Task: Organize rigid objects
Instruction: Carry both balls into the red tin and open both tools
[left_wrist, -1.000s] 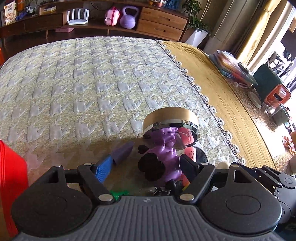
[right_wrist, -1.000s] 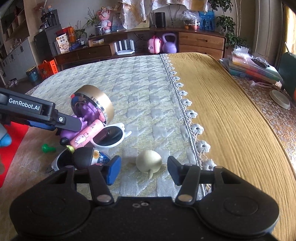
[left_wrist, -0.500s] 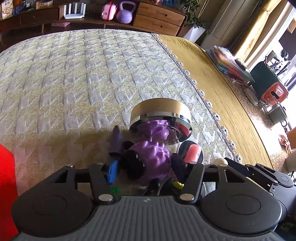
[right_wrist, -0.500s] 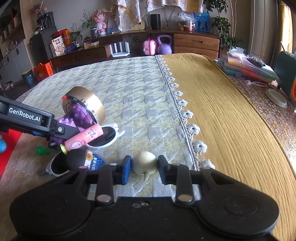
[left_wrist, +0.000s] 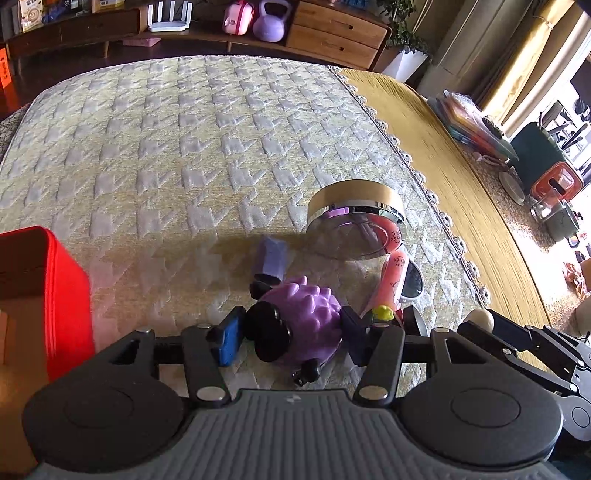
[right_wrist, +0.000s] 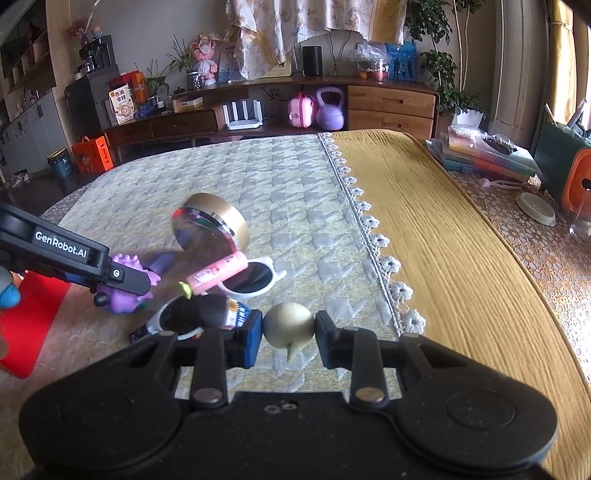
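White lettering "GenRobot.AI" stood on the left gripper's black arm (right_wrist: 62, 248) (other labels were too blurred).

Ahead of the left jaws, a gold tin (left_wrist: 356, 206), pink tube (left_wrist: 389, 280) and sunglasses (left_wrist: 412, 282) crowd the right side — open quilt (left_wrist: 184, 147) lies beyond; a red bin (left_wrist: 55, 295) blocks the left
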